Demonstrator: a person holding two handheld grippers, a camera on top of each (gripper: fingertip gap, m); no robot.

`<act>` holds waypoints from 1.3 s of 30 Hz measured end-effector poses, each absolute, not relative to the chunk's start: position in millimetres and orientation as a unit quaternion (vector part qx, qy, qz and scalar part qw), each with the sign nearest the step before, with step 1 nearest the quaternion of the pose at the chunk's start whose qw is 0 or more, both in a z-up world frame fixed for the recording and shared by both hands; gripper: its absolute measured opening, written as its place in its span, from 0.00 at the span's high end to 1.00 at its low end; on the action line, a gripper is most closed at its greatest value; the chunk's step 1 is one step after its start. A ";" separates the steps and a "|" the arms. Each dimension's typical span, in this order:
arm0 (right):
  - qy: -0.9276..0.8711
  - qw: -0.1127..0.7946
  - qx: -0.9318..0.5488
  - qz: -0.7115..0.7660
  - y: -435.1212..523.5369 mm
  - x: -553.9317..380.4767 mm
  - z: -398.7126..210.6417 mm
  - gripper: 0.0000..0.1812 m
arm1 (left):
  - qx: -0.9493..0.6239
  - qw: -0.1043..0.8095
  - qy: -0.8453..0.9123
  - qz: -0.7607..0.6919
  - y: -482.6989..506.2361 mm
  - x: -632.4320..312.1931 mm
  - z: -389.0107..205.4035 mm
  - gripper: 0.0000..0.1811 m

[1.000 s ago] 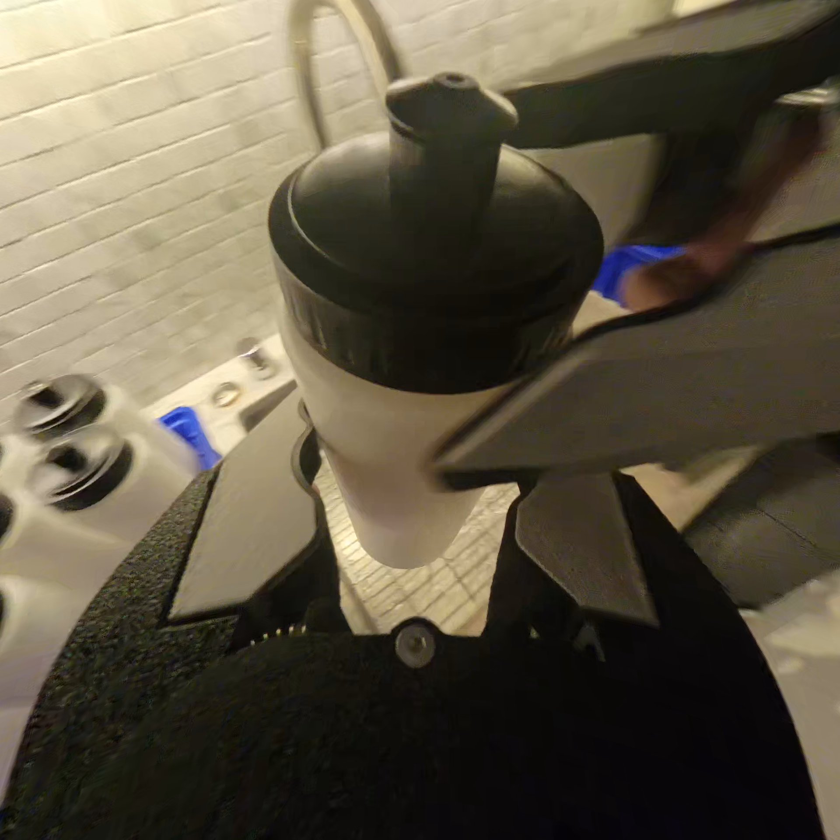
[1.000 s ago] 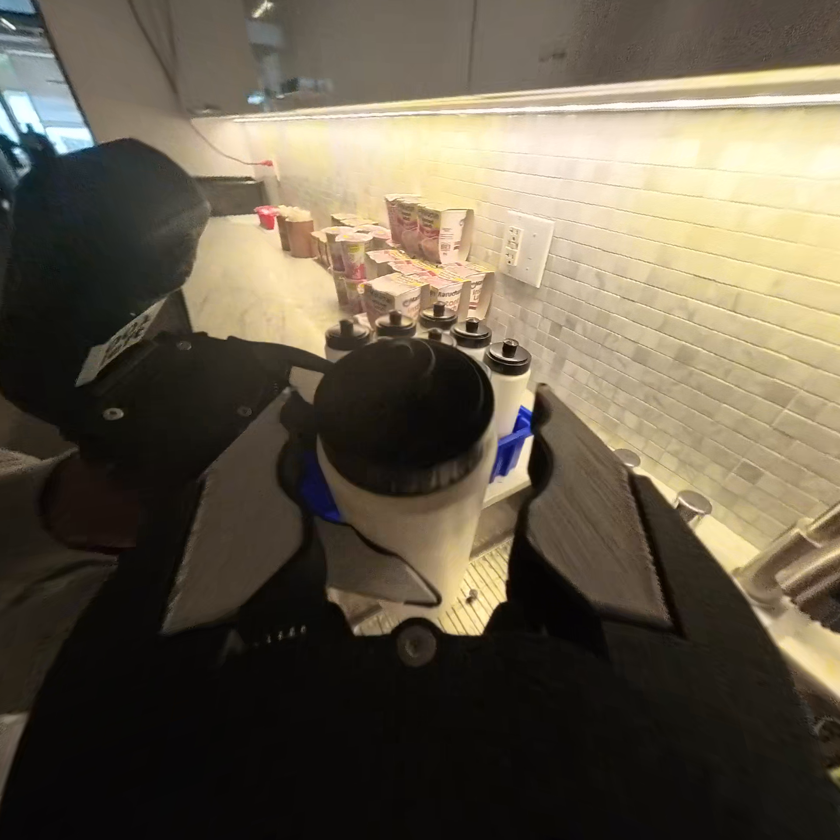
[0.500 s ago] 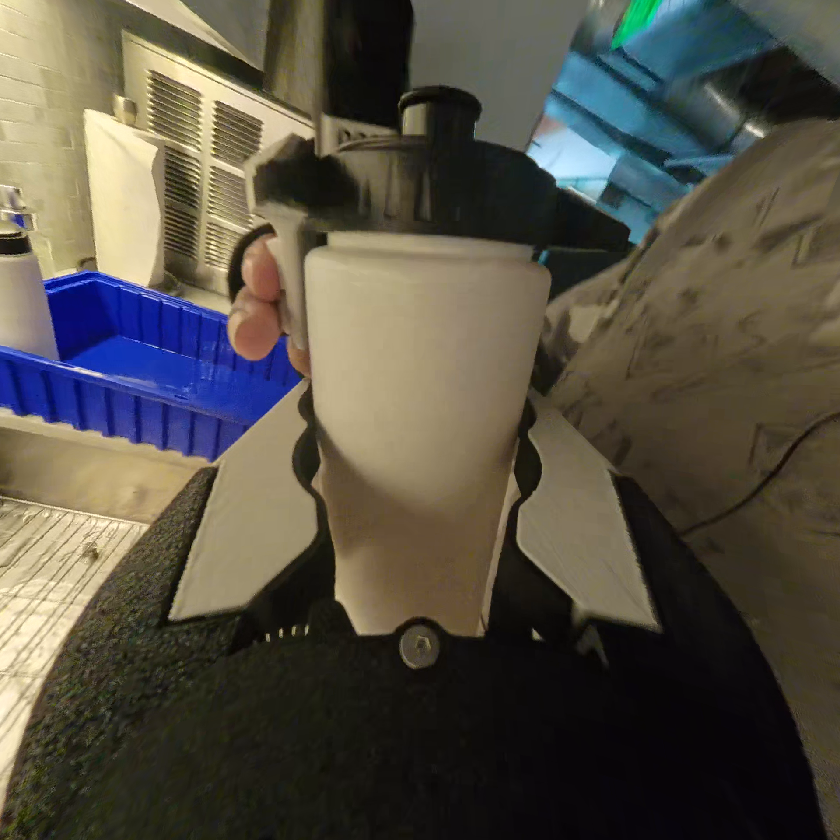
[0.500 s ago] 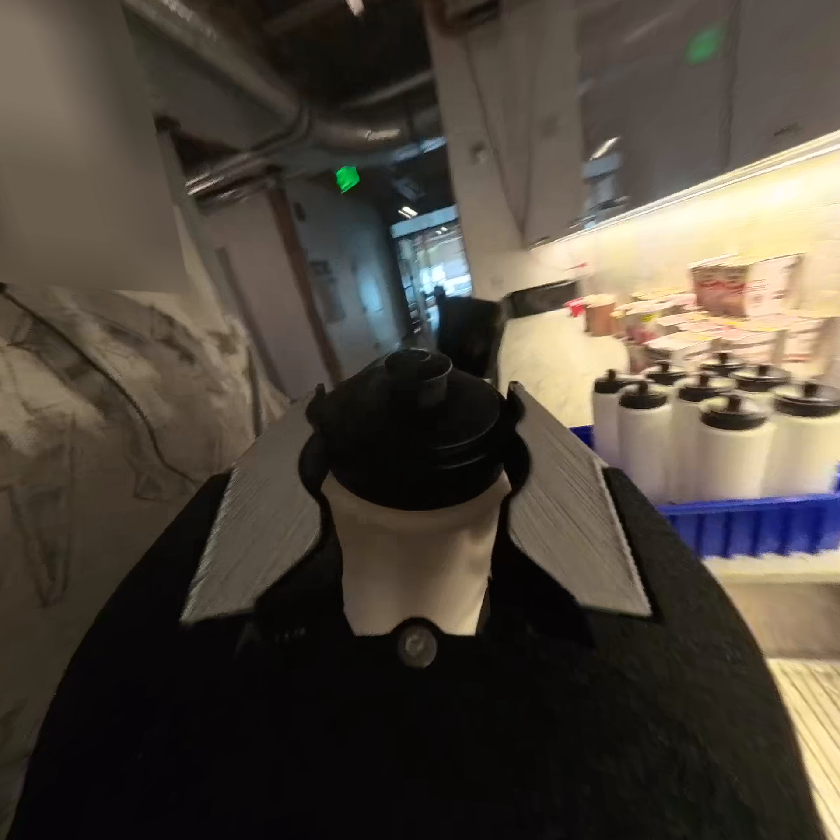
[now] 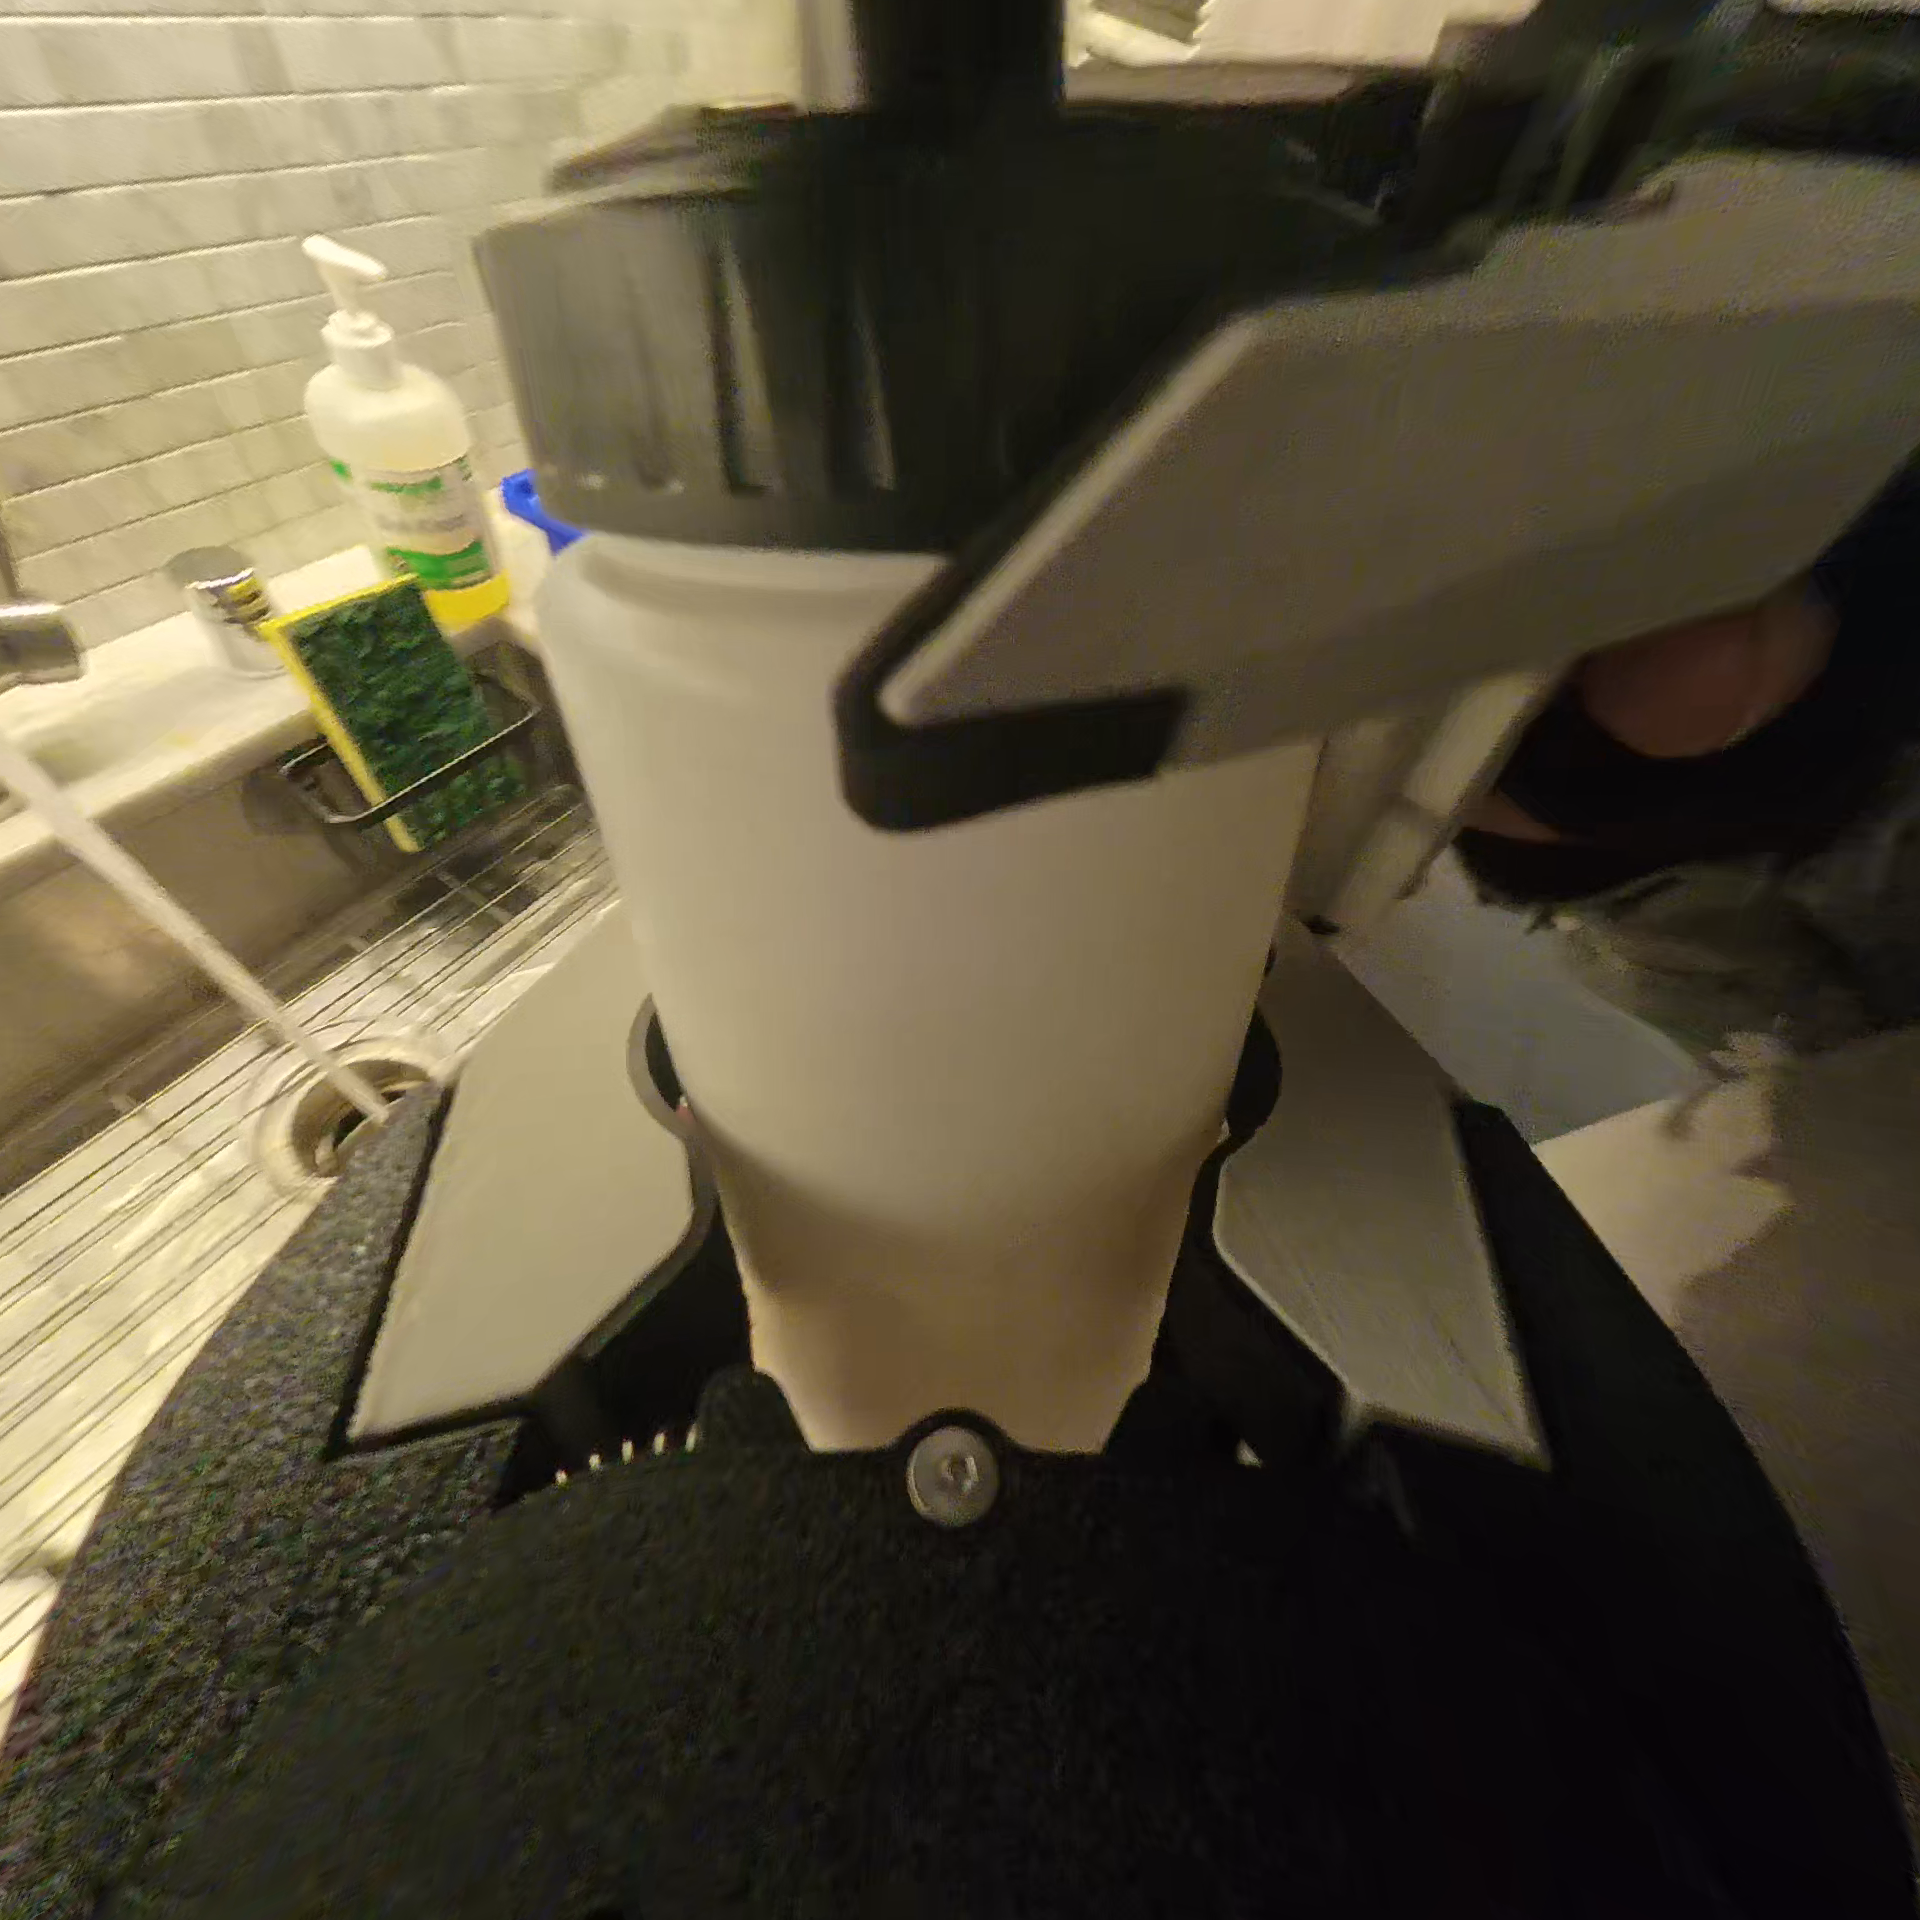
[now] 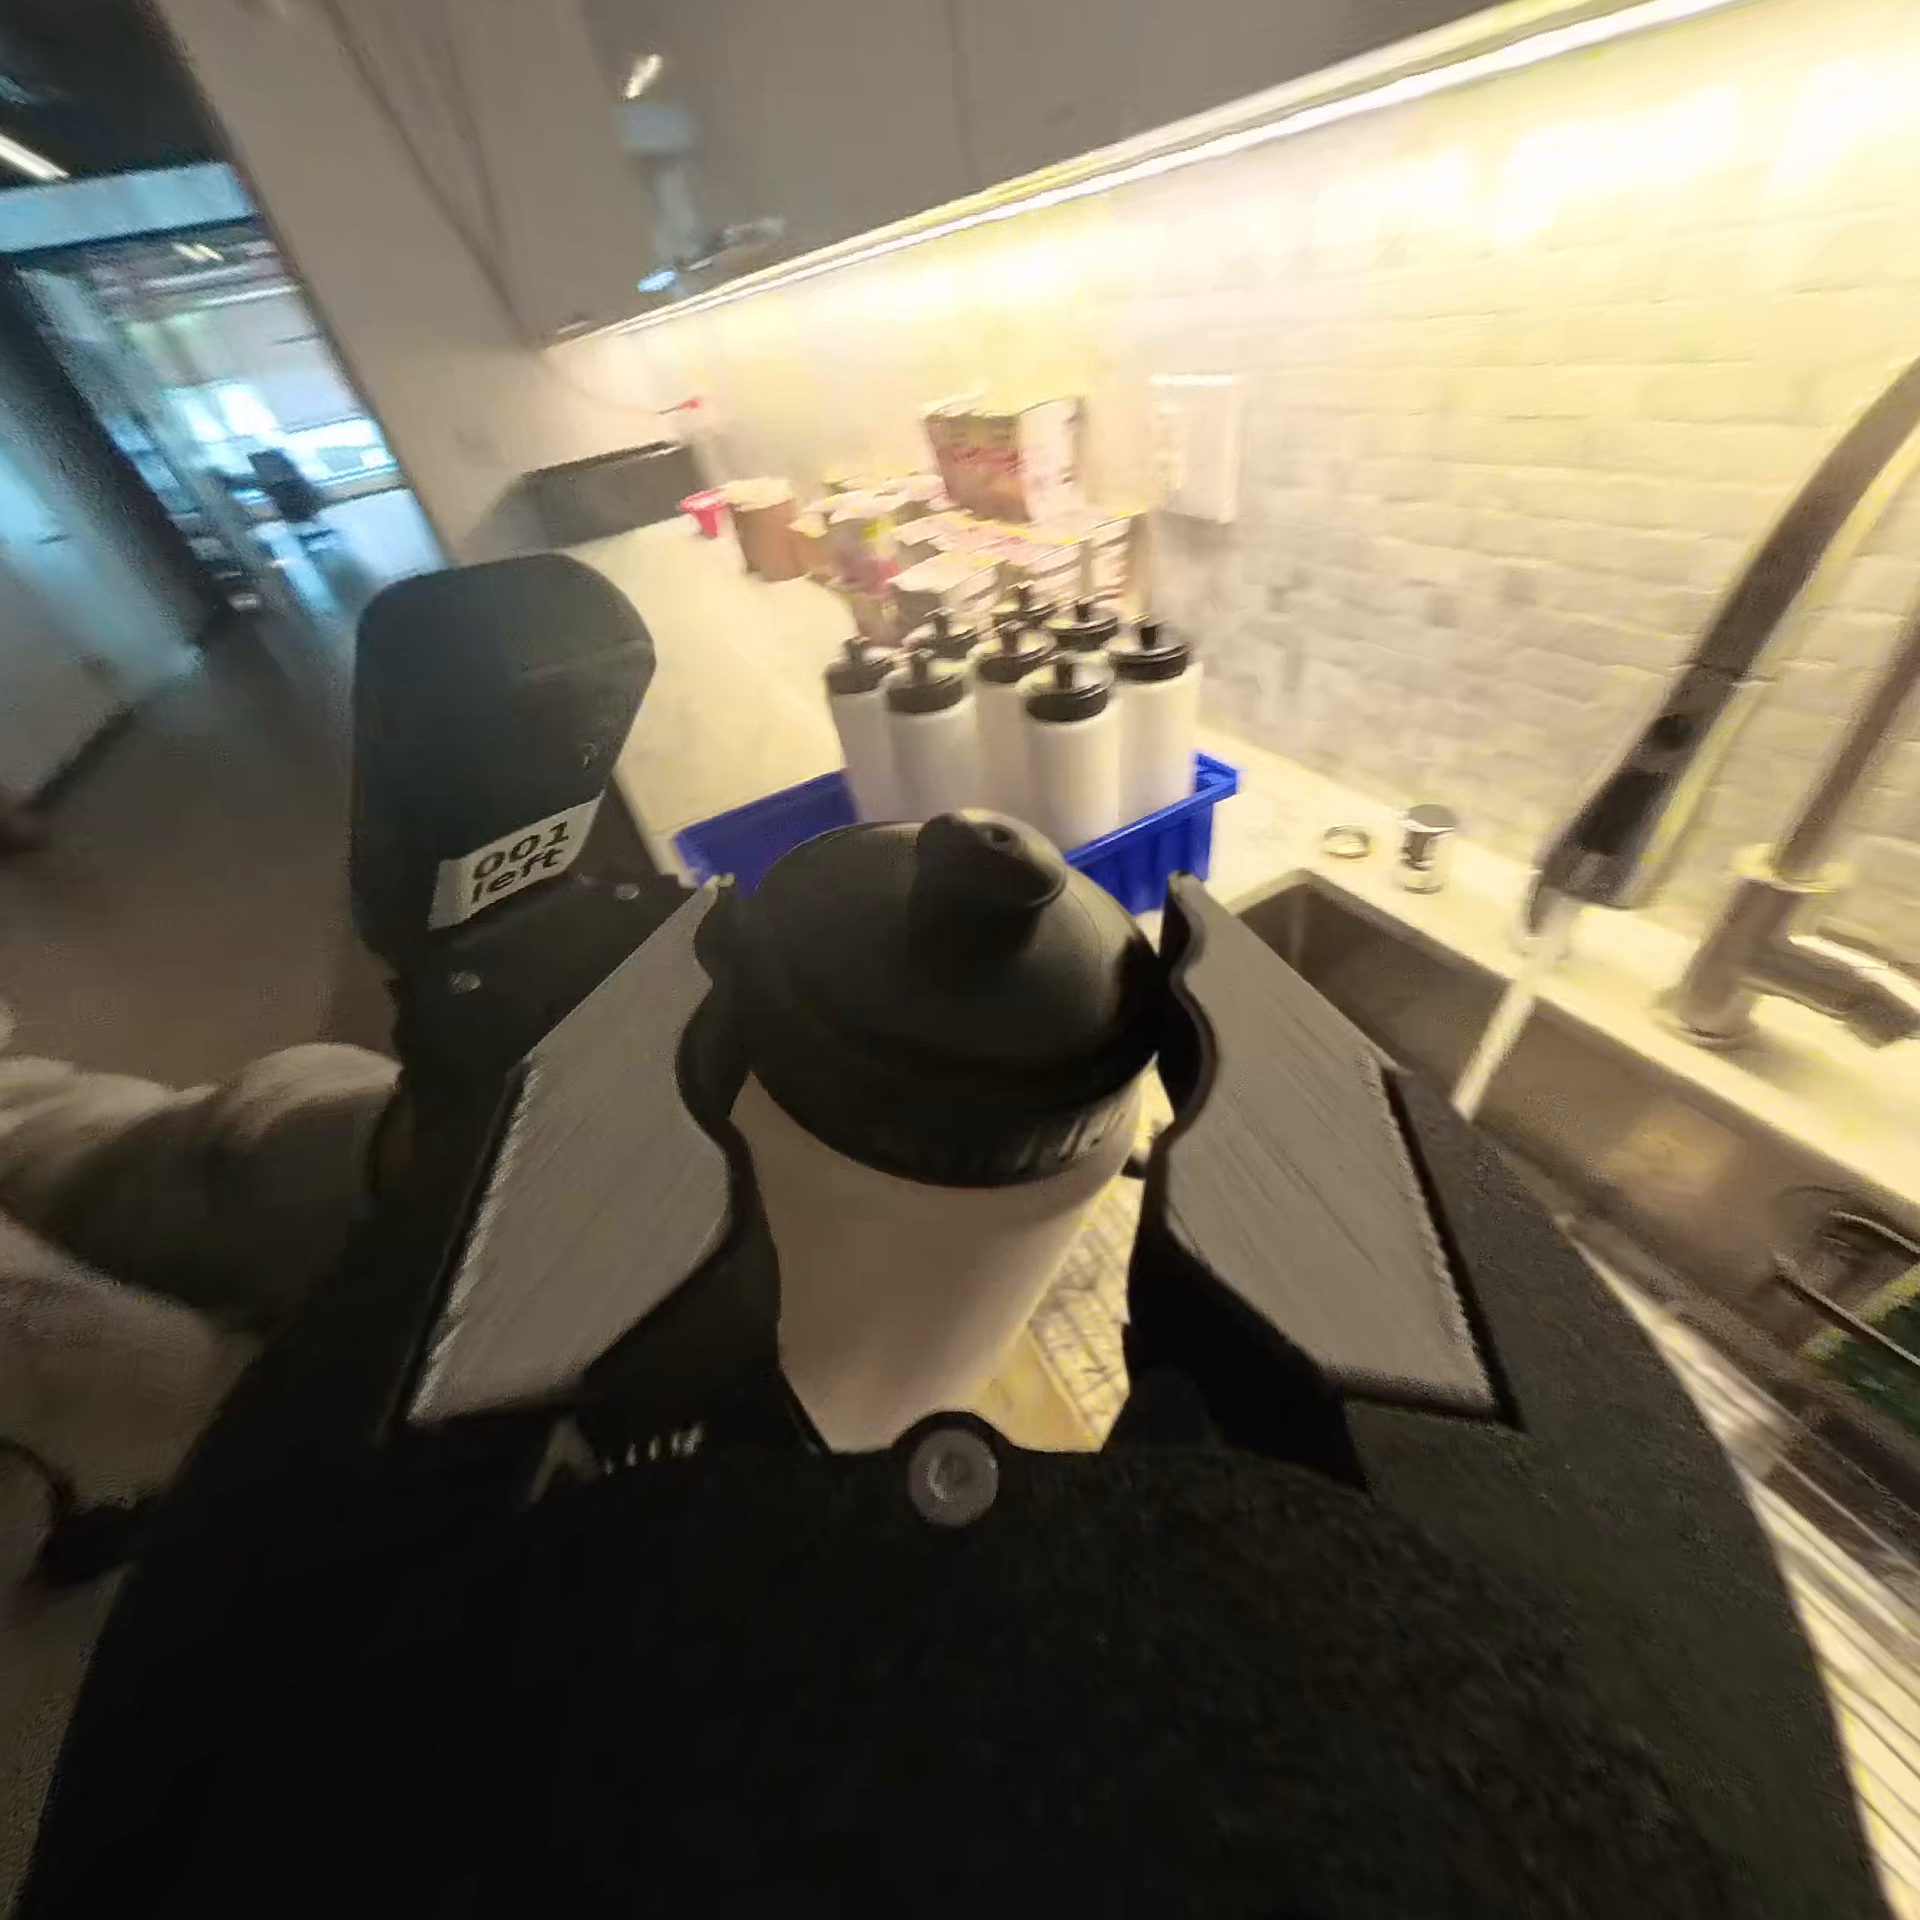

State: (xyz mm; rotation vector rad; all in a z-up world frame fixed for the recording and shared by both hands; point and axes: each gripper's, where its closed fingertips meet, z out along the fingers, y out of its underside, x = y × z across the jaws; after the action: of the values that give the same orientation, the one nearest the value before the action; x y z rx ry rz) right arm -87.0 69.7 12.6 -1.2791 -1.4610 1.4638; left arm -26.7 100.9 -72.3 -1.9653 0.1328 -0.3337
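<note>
A white squeeze bottle [image 5: 935, 883] with a black spouted cap [image 5: 727, 343] stands upright between my two grippers over the sink. My left gripper [image 5: 951, 1049] is shut on the bottle's lower body. My right gripper [image 6: 945, 914] is shut on the cap [image 6: 935, 997] from the side, with the white body [image 6: 894, 1268] below it. One right finger [image 5: 1403, 499] crosses the cap in the left wrist view. The left gripper's black housing [image 6: 488, 748] shows at the left of the right wrist view.
A blue bin [image 6: 1143, 831] holds several capped white bottles on the counter. A curved faucet [image 6: 1714, 675] runs a stream of water [image 6: 1496, 1029] into the steel sink [image 5: 156, 1195]. A green sponge [image 5: 405, 707] and a soap pump bottle [image 5: 395, 436] stand at the sink's edge.
Both grippers swung round with the bottle, from facing the room to facing the sink and tiled wall. The grips on body and cap hold. Running water is now in view.
</note>
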 end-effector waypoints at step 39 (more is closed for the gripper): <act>-0.611 0.220 -0.315 0.692 17.6 -141.1 54.8 0.47 | -0.700 0.621 0.166 -0.313 59.1 -73.1 -19.2 0.43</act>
State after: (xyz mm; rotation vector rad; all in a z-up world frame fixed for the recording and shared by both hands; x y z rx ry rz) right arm -141.1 17.6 54.8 -0.8704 -1.6900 1.9133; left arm -73.1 59.1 -19.2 -1.6081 0.3820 -0.7194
